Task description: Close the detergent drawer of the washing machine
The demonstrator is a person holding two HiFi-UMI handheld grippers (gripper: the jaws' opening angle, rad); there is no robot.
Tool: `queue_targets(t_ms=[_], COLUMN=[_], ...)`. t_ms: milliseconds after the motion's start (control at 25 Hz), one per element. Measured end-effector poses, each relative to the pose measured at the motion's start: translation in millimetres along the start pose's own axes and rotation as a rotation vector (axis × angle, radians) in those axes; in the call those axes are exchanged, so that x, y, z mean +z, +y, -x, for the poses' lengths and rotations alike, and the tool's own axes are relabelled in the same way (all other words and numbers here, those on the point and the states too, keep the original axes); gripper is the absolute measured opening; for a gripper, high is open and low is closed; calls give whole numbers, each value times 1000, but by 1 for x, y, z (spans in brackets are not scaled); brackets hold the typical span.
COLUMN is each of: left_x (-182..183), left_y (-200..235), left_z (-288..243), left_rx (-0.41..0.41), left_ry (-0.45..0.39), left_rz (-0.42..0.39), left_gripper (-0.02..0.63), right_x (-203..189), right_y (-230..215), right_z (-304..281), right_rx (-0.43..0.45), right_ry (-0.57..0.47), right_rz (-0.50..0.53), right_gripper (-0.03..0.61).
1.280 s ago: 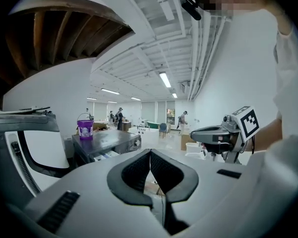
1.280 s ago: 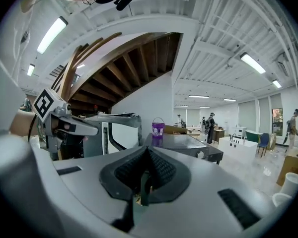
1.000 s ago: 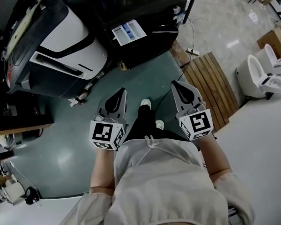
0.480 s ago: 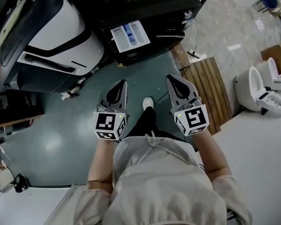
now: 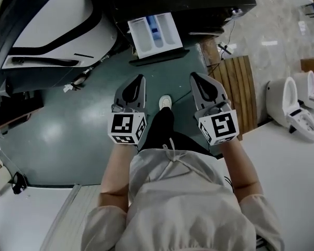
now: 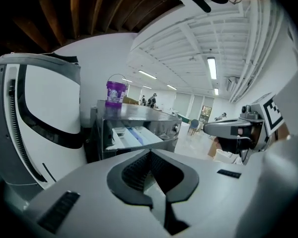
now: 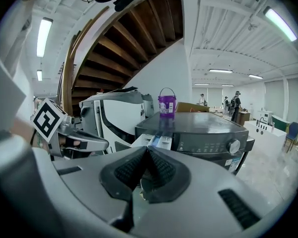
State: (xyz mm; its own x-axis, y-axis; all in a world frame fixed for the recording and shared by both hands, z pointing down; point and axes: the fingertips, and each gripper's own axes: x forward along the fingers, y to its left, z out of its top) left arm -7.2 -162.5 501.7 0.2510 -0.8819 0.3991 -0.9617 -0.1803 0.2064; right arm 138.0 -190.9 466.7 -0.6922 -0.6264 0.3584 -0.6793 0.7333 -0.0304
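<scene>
The black washing machine [image 5: 199, 4] stands at the top of the head view, its white detergent drawer [image 5: 154, 31] pulled out, with a blue insert inside. Both grippers hang in the air short of it. My left gripper [image 5: 139, 81] is shut and holds nothing, below and left of the drawer. My right gripper [image 5: 197, 79] is also shut and empty, below and right of it. In the left gripper view the drawer [image 6: 134, 135] juts out beyond the closed jaws [image 6: 150, 155]. The right gripper view shows the drawer [image 7: 156, 142] just above the tips [image 7: 146, 150].
A purple bucket [image 7: 167, 103] sits on top of the machine. A large white-and-black appliance [image 5: 47, 30] stands to the left. A wooden slatted pallet [image 5: 235, 88] and a white toilet [image 5: 290, 103] lie to the right. The person's shoe [image 5: 165, 102] is between the grippers.
The person has stepped toward the washing machine; the open drawer is now closer to both grippers. Both grippers stay shut and side by side.
</scene>
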Motion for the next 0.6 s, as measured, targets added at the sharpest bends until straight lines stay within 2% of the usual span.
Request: queue_targets(t_ms=[120, 360, 600], left_x=[-15, -28, -30], left_y=[9, 28, 31], left_z=[-18, -47, -56], left_rx=[-4, 53, 43], left_ry=[33, 61, 66], left_rz=[-2, 46, 86], left_gripper=[19, 18, 18], right_x=[-2, -8, -9], right_y=[-5, -11, -9], right_z=[-21, -47, -58], right_rx=[8, 24, 44], right_ry=[11, 36, 56], right_rz=[6, -11, -7], right_gripper=[5, 5, 5])
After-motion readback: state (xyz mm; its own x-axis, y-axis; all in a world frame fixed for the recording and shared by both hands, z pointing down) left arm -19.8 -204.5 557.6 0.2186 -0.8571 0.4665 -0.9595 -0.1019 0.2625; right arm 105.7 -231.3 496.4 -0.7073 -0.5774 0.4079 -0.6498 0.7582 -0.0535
